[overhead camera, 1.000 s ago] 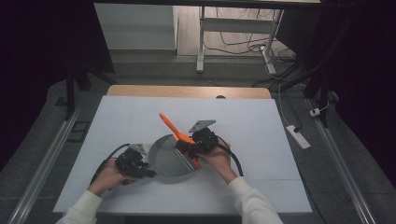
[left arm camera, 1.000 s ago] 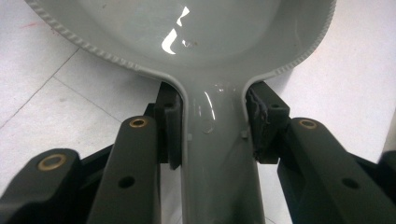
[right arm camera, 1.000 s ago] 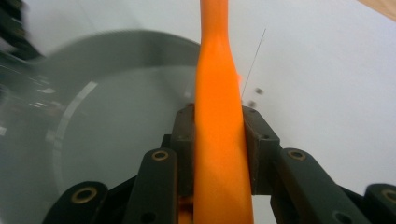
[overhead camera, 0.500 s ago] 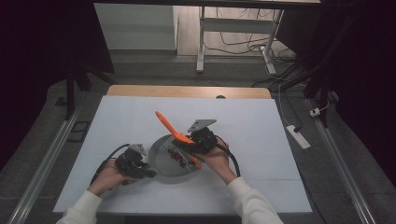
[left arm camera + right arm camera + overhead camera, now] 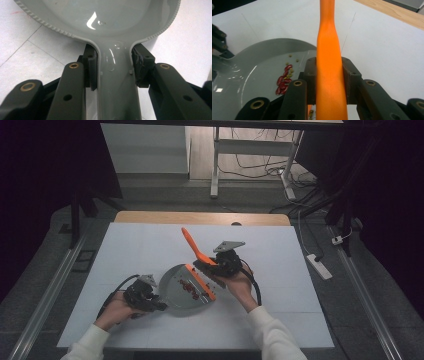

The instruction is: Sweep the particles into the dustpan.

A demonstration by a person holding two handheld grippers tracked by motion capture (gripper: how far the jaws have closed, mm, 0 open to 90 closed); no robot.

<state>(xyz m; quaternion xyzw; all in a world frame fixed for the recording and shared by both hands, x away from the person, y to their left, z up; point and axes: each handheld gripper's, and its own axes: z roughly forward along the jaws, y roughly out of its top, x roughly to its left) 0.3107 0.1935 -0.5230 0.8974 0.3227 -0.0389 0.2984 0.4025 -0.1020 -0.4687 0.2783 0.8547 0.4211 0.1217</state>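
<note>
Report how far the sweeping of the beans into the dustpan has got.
Done: a cluster of red beans and a few small green ones already lie inside the grey dustpan. In hand: the left claw is shut on the dustpan's handle, and the right claw is shut on the orange brush, held at the pan's edge. Left: a few green bits by the brush, apparently not yet in.

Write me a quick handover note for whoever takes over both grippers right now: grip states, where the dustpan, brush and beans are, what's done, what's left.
Left gripper: shut on the grey dustpan handle, pan resting on the white table.
Right gripper: shut on the orange brush handle, brush head at the pan's right edge.
Beans: a cluster of red beans and a few small green ones lies inside the pan.
Done: the beans in view are in the pan.
Left: probably brush any beans hidden under the brush head in, then lift the pan level to empty it.
</note>
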